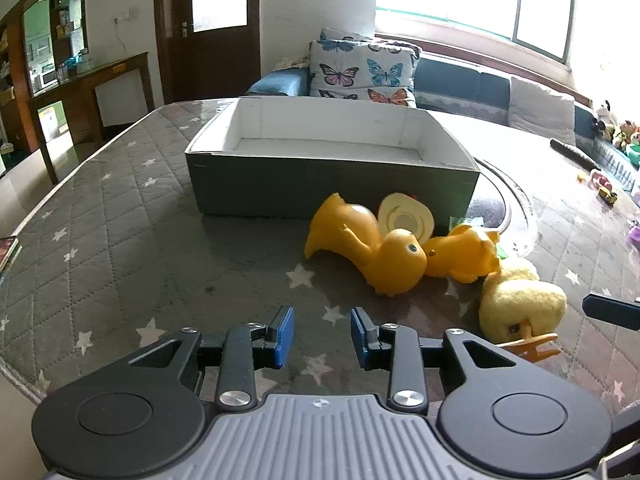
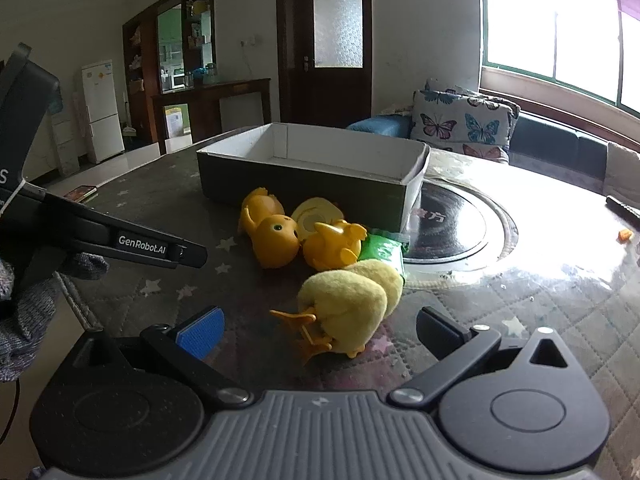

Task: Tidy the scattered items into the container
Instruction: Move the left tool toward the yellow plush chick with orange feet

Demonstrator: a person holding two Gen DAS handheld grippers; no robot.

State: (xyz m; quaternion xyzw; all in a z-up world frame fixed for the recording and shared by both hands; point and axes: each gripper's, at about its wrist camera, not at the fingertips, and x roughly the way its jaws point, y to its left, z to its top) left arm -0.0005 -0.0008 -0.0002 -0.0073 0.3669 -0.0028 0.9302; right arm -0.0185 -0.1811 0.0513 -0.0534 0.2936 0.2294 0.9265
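Observation:
An open cardboard box [image 1: 332, 188] with a white inside stands on the table; it also shows in the right wrist view [image 2: 304, 188]. In front of it lie a large orange rubber duck [image 1: 368, 248] [image 2: 268, 236], a smaller orange duck [image 1: 460, 256] [image 2: 332, 248], a pale yellow round piece [image 1: 406, 216] [image 2: 316, 216], a green packet [image 2: 380, 250] and a fluffy yellow plush duck [image 1: 516, 304] [image 2: 348, 308]. My left gripper [image 1: 322, 336] is open and empty, short of the large duck. My right gripper [image 2: 320, 332] is wide open, its fingers on either side of the plush duck's near end.
The table [image 1: 120, 248] has a quilted grey star-pattern cover under glass. A dark round inset [image 2: 452, 224] lies right of the box. Small toys [image 1: 604, 188] and a remote [image 1: 572, 152] lie at the far right. A sofa with butterfly pillows [image 1: 360, 68] stands behind.

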